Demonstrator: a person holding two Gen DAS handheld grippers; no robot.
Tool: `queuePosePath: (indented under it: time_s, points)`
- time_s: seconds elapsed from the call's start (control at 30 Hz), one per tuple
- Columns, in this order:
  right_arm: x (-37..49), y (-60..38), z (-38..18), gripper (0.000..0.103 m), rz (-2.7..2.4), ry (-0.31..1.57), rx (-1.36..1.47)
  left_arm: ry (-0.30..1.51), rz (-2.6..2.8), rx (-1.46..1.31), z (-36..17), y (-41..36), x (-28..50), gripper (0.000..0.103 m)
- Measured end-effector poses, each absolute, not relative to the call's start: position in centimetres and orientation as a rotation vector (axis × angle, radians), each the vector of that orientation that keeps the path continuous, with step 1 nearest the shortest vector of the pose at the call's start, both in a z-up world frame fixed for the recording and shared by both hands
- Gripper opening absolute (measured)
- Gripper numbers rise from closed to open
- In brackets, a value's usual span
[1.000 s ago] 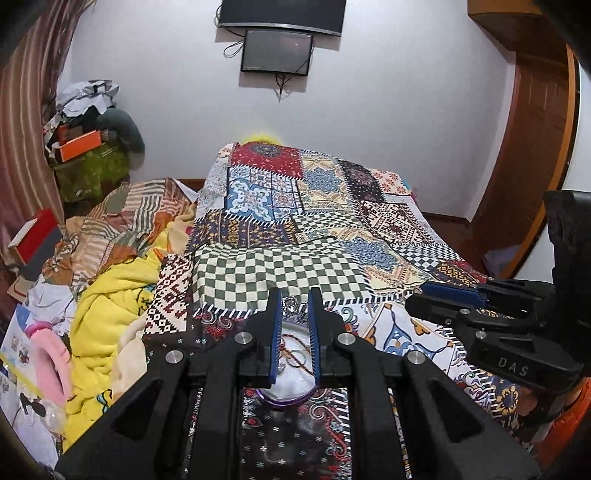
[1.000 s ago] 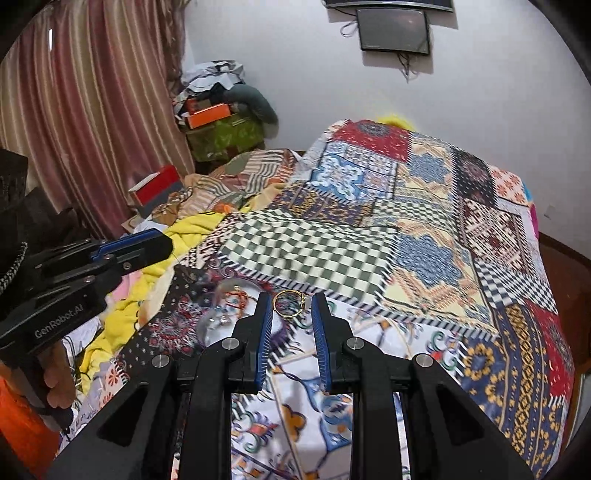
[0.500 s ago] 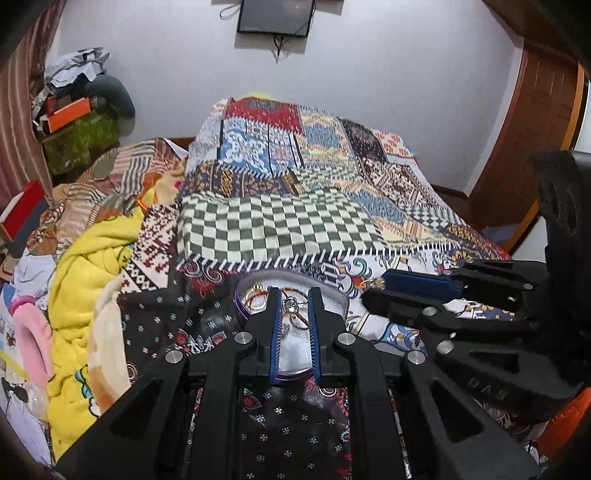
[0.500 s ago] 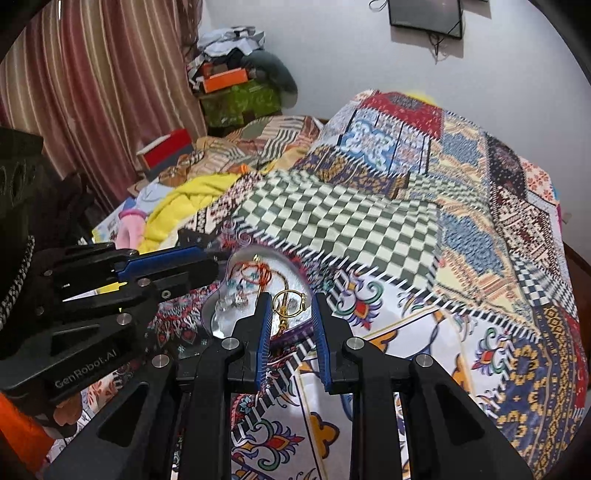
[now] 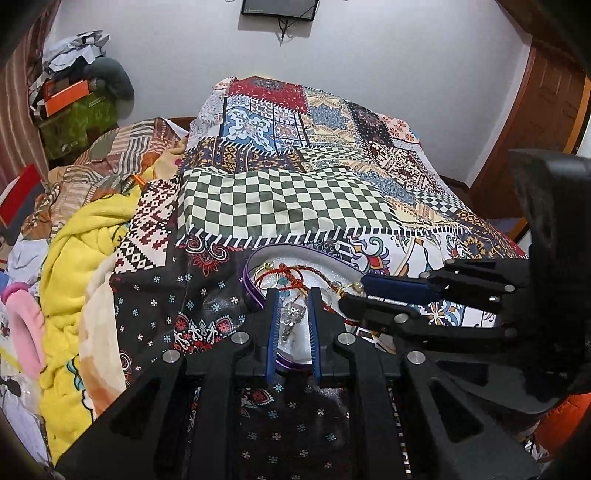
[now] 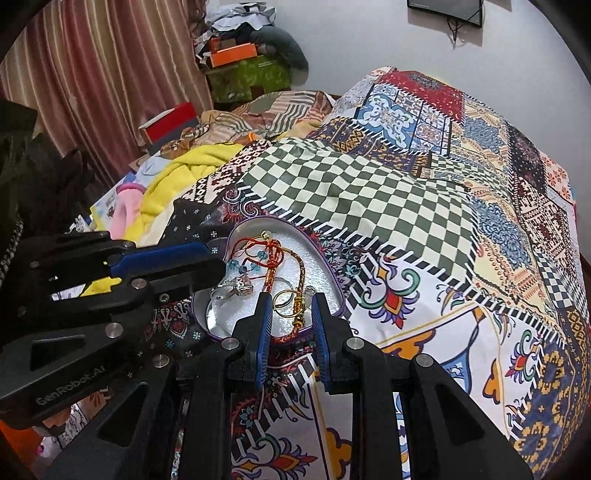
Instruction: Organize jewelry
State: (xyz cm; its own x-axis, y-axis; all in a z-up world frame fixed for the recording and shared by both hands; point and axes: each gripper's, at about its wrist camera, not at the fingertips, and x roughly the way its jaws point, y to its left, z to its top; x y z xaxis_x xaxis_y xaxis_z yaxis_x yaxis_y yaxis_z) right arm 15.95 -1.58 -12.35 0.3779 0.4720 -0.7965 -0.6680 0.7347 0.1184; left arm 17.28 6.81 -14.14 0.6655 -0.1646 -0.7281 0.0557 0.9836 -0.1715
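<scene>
A purple-rimmed heart-shaped box [image 6: 334, 280] with white lining lies on the patchwork bedspread [image 6: 369, 192]; its rim [image 5: 251, 284] also shows in the left wrist view. Inside it are red cord bracelets [image 6: 275, 254] with blue beads. My right gripper [image 6: 290, 301] hangs over the box's near edge, shut on a gold ring [image 6: 285, 299]. My left gripper [image 5: 292, 299] sits low over the box, shut on a silver ring [image 5: 291, 317], seen as the silver ring [image 6: 234, 288] from the right. Each gripper shows in the other's view: right gripper [image 5: 351, 291], left gripper [image 6: 218, 267].
A yellow blanket [image 5: 74, 254] and heaped clothes lie left of the bedspread. Boxes and bags [image 6: 240, 59] are stacked in the far corner by a striped curtain [image 6: 92, 74]. A screen [image 5: 277, 7] hangs on the white wall, and a wooden door [image 5: 546, 110] stands at right.
Both grippers came down and forward over the box, closing in on each other. The rings stayed between their fingers, and the box now lies right under both tips.
</scene>
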Motion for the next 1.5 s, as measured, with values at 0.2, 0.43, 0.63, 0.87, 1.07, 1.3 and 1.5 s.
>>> queuePosePath:
  time_s: [0.2, 0.43, 0.63, 0.87, 1.07, 1.3, 1.5]
  points:
    - [15.9, -1.0, -13.0, 0.020, 0.747, 0.941, -0.262, 0.835, -0.133, -0.141, -13.7, 6.7, 17.4, 0.012]
    - [15.8, -0.7, -12.9, 0.021, 0.756, 0.957, -0.272, 0.814, -0.096, -0.164, -12.6, 7.8, 17.0, 0.022]
    - [15.6, -1.8, -11.0, 0.025, 0.739, 0.924, -0.237, 0.768, -0.069, -0.159, -10.6, 8.3, 15.9, 0.024]
    - [14.1, -5.4, -4.8, 0.025, 0.689, 0.781, -0.133, 0.654, -0.052, -0.140, -6.0, 7.6, 13.2, 0.024]
    - [10.4, -8.7, 1.6, 0.025, 0.634, 0.587, -0.060, 0.502, -0.027, -0.096, -1.2, 6.1, 9.2, 0.029]
    - [4.3, -10.4, 6.8, 0.027, 0.575, 0.359, -0.038, 0.289, 0.024, -0.067, 4.0, 4.4, 2.8, 0.037]
    - [0.4, -10.9, 8.3, 0.056, 0.523, 0.230, -0.032, 0.166, 0.077, -0.050, 6.0, 3.2, -1.7, 0.051]
